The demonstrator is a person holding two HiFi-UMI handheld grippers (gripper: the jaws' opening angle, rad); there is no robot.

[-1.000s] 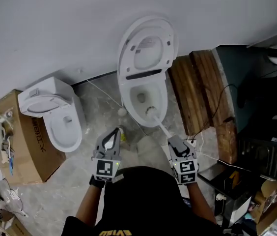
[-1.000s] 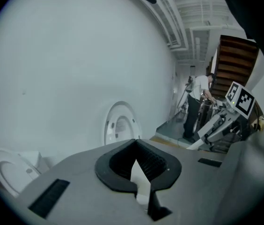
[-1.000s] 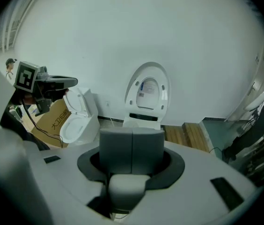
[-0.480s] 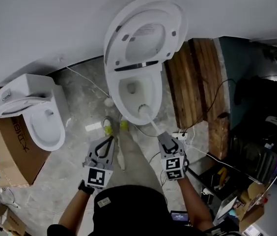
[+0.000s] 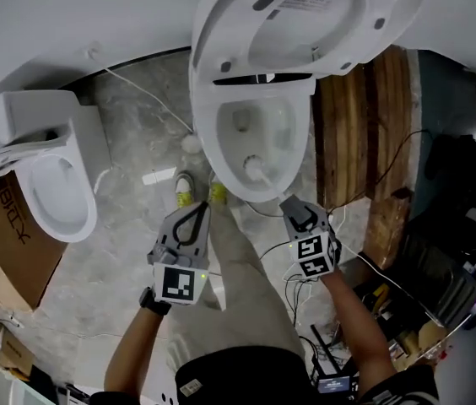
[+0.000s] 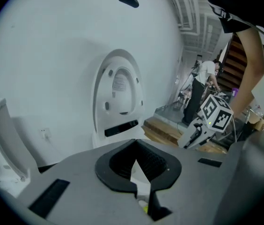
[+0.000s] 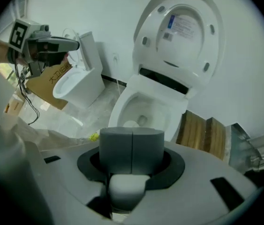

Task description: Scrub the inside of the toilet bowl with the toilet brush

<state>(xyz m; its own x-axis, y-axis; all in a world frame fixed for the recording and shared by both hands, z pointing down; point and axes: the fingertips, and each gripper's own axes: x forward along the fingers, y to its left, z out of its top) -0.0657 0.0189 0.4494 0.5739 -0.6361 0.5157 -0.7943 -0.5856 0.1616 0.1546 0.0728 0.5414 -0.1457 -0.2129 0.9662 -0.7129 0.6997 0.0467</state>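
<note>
Right gripper is clamped on the toilet brush handle, left gripper pinched shut on nothing, brush head's at 6 o'clock inside the toilet bowl, so I'd scrub firm circles toward 12.

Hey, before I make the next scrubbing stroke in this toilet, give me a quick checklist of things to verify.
1. Access: white plastic toilet lid raised: ok.
2. Tool: white toilet brush head inside the white ceramic toilet bowl: ok.
3. Grip: right claw shut on the white brush handle: ok.
4. Spare hand: left claw shut, empty, outside the bowl: ok.
5. Contact: bristles pressing the bowl wall: cannot tell.
</note>
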